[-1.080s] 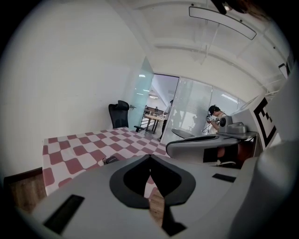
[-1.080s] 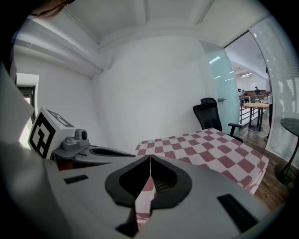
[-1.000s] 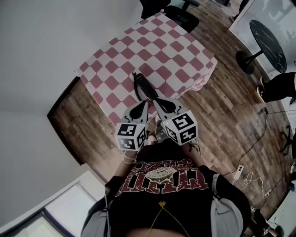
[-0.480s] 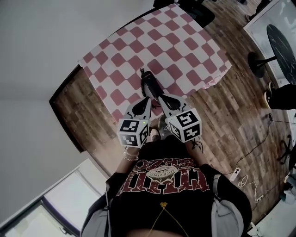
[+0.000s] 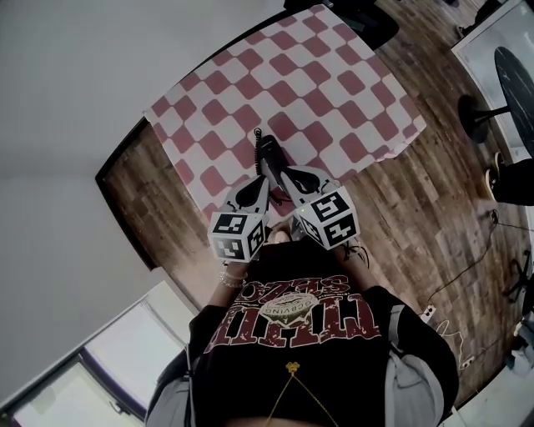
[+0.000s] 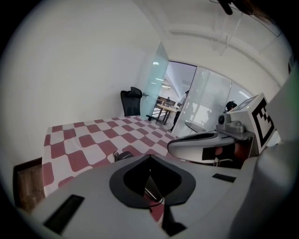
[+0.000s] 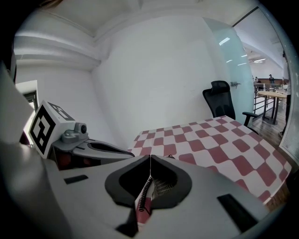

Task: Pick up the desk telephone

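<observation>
A black desk telephone [image 5: 269,153] with a coiled cord lies near the front edge of the table with the red and white checked cloth [image 5: 334,92]. My left gripper [image 5: 263,178] and right gripper [image 5: 282,173] hover side by side just short of it, both shut and empty. In the left gripper view, the telephone [image 6: 122,155] shows just past the closed tips of the left gripper [image 6: 149,156]. Through the gap behind the closed tips of the right gripper [image 7: 150,156], the coiled cord [image 7: 144,193] and a perforated grille of the telephone show.
A black office chair [image 5: 367,21] stands at the table's far end. To the right, on the wooden floor, are a round dark table [image 5: 513,83] and a cable with a power strip [image 5: 430,310]. A white wall runs along the left.
Both grippers have moved forward and down toward the telephone, and their tips are now close to its near end. Both stay shut.
</observation>
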{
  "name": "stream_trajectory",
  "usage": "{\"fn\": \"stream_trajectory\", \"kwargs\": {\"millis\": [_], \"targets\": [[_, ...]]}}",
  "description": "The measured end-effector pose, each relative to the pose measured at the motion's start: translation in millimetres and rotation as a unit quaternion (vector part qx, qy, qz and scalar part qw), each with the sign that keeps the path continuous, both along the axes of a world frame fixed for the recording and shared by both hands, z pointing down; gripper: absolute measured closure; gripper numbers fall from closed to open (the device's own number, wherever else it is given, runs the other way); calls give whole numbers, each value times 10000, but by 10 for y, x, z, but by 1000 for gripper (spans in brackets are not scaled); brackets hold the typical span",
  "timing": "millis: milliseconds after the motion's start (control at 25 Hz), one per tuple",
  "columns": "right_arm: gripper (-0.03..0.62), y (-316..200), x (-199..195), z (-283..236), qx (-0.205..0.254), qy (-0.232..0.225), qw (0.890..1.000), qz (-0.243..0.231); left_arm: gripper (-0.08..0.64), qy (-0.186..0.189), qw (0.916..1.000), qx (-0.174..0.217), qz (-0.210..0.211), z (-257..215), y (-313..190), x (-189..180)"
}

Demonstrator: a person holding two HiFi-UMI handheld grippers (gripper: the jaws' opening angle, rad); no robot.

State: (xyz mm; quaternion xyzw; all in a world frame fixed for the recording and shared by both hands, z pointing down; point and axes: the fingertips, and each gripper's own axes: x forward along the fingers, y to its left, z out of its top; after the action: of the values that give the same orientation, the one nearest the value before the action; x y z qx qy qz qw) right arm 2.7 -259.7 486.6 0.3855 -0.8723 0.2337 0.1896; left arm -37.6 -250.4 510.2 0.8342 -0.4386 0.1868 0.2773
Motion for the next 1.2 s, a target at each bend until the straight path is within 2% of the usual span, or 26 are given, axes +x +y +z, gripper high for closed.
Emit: {"fn": "stream_trajectory", "kwargs": {"millis": [280,480,720,840,1200], "targets": [[574,-138,54,76,5,61,9993,-375,552,-11,9998,-51,-170,66,-166,78],[574,-183,33,183,-79,36,9984,-556,552,-25,9989,-162,-436,170,-186,-10],[574,-163,-68,350,-293,273,9971,-650,552,0,9981,-260,-554,224,-152,-175],[574,-146,-96,432,-383,394,9970,-540,552,80,9983,-405,-416,301,-82,-201],[572,-195,-156,597,-631,755,9950,197,552,82,9983,-455,358,323,-141,-236]]}}
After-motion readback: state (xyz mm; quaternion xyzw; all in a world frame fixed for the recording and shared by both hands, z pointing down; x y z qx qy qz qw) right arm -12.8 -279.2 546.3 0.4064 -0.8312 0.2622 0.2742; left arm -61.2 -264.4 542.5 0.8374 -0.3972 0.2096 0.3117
